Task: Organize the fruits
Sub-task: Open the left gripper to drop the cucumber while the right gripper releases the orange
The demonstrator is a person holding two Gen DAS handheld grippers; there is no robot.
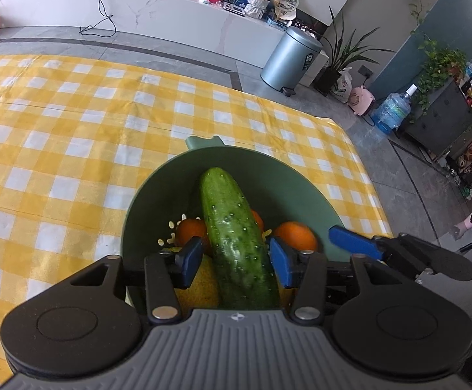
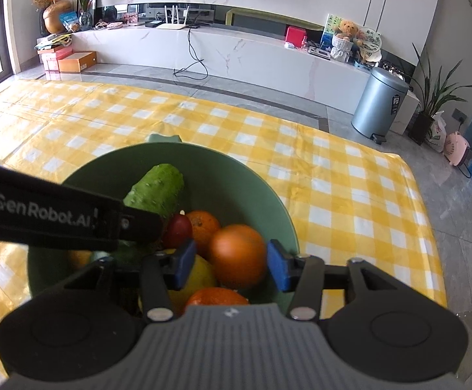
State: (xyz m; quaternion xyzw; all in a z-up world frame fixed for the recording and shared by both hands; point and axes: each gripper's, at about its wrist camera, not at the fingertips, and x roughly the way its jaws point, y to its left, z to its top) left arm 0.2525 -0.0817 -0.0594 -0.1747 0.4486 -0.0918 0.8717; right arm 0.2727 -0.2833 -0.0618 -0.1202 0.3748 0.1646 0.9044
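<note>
A green bowl (image 1: 158,191) (image 2: 236,175) stands on the yellow checked tablecloth. It holds a cucumber (image 1: 236,237) (image 2: 158,191), several oranges (image 1: 296,234) (image 2: 237,255), a yellow fruit (image 1: 198,284) (image 2: 200,273) and a dark red fruit (image 2: 177,229). My left gripper (image 1: 236,261) is open, its blue pads on either side of the cucumber without clearly pressing it. My right gripper (image 2: 231,265) is open over the bowl, its pads either side of an orange. The right gripper's blue finger (image 1: 354,242) shows at the bowl's right rim in the left wrist view. The left gripper's black body (image 2: 57,216) crosses the right wrist view.
The table's far and right edges (image 2: 411,175) drop to a grey tiled floor. A metal bin (image 2: 378,104), potted plants and a water bottle (image 1: 391,112) stand beyond on the right. A white marble counter (image 2: 236,52) runs along the back.
</note>
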